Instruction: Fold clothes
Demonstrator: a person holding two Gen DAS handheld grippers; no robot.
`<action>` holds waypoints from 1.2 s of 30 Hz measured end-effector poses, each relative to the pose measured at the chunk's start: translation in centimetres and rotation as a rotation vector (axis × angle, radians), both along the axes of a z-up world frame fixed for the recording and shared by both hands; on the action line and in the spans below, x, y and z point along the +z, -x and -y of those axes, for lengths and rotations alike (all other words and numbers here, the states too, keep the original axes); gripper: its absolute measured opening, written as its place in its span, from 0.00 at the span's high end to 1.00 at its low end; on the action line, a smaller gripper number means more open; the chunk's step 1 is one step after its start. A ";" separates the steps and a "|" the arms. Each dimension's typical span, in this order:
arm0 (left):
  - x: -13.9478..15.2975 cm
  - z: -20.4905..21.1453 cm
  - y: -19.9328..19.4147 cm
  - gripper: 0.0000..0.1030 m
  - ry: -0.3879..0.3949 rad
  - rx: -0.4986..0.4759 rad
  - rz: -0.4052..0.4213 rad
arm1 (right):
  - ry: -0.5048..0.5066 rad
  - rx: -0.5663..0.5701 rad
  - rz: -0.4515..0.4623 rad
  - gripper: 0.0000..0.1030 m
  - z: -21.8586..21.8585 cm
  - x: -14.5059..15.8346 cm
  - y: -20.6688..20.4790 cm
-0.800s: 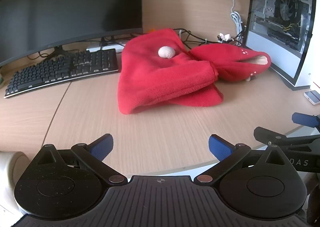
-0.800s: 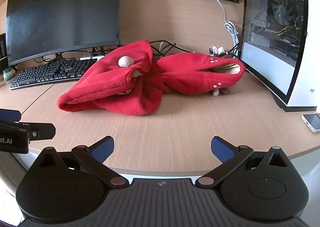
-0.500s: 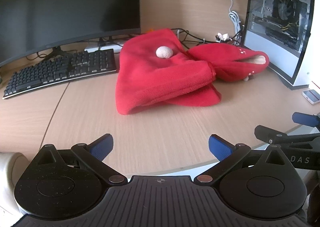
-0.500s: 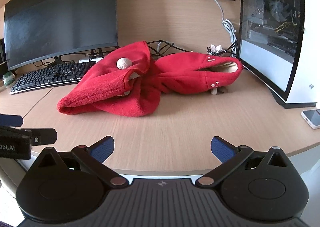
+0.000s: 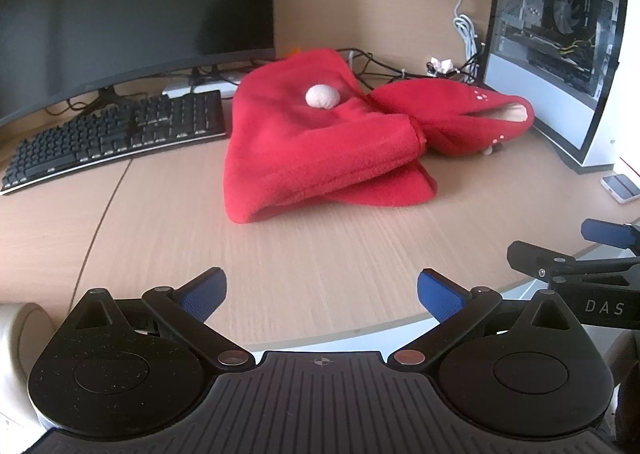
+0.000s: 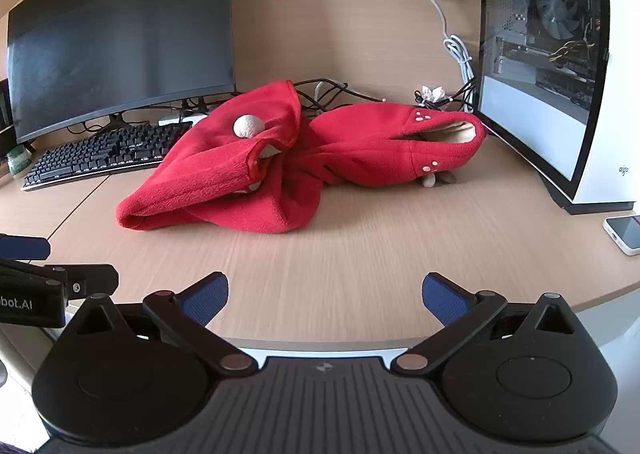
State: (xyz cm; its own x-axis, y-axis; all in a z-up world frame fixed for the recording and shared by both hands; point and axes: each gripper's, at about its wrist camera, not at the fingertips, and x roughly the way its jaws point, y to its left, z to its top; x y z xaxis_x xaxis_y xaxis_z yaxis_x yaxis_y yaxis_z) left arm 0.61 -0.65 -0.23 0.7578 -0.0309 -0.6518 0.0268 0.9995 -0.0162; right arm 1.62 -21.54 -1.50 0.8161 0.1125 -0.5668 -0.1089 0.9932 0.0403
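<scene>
The red fleece garment (image 5: 320,142) lies crumpled at the centre of the frame on the desk (image 5: 280,254). Left gripper (image 5: 320,290) and right gripper (image 6: 325,294) wait at the bottom edge, jaws fully apart and empty. I think folding has not started; next they must reach forward and spread it flat.

1. "DAS" in pale letters on the black body of the right gripper (image 5: 608,250), seen at the right edge of the left wrist view.
2. "bot.AI", cut off at the frame edge, on the black body of the left gripper (image 6: 28,254), in the right wrist view.
3. A small grey logo, perhaps "aigo", on the white PC case (image 6: 616,174).
</scene>
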 end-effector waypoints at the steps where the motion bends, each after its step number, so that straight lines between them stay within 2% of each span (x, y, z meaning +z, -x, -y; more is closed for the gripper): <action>1: 0.0 0.0 0.0 0.00 0.002 0.001 -0.001 | 0.000 0.001 0.000 0.00 0.0 0.0 0.0; 36: -0.1 0.2 -0.3 0.00 -0.009 0.011 -0.021 | 0.002 -0.032 -0.011 0.00 0.5 -0.3 -0.4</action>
State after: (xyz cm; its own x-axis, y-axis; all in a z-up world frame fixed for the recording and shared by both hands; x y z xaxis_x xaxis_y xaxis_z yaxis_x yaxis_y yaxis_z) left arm 0.96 -0.83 -0.30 0.7442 -0.0162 -0.6678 0.0151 0.9999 -0.0074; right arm 1.99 -22.03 -1.85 0.8127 0.0853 -0.5763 -0.0769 0.9963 0.0390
